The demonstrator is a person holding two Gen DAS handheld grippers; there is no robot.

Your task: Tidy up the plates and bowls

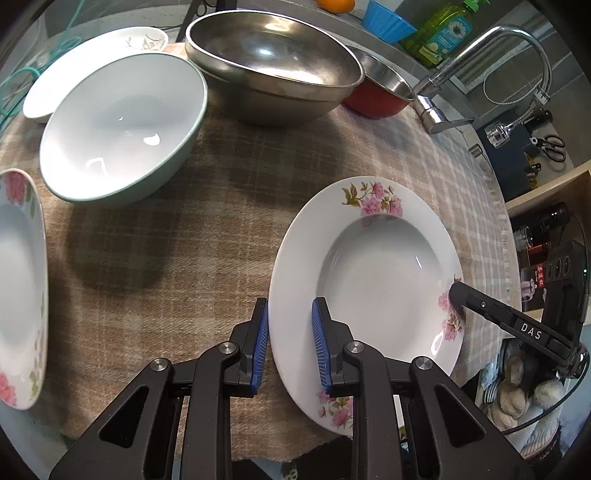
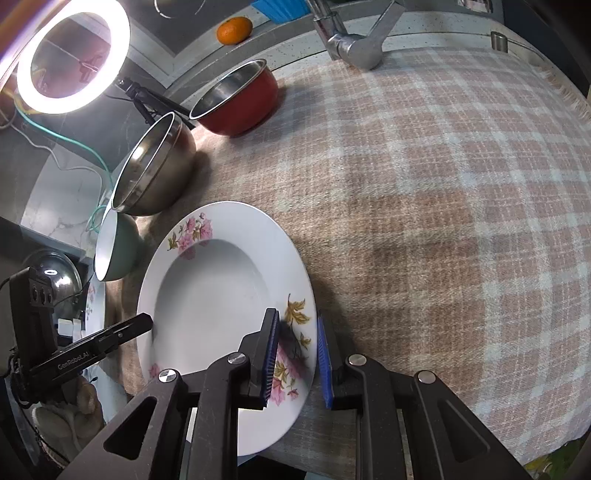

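Observation:
A white deep plate with pink flowers (image 1: 369,273) lies on the checked cloth (image 1: 192,258); it also shows in the right wrist view (image 2: 210,295). My left gripper (image 1: 290,343) is open, its blue pads astride the plate's left rim. My right gripper (image 2: 295,358) is open, its pads astride the opposite rim; its finger shows in the left wrist view (image 1: 495,314). A second flowered plate (image 1: 18,288) lies at the far left. A pale green bowl (image 1: 122,125) stands behind.
A large steel bowl (image 1: 273,62), a red pot (image 1: 380,92) and a white dish (image 1: 85,62) stand at the back. A tap (image 1: 480,74) rises at the right. A lit ring lamp (image 2: 74,55) and an orange (image 2: 234,30) show beyond the cloth (image 2: 443,184).

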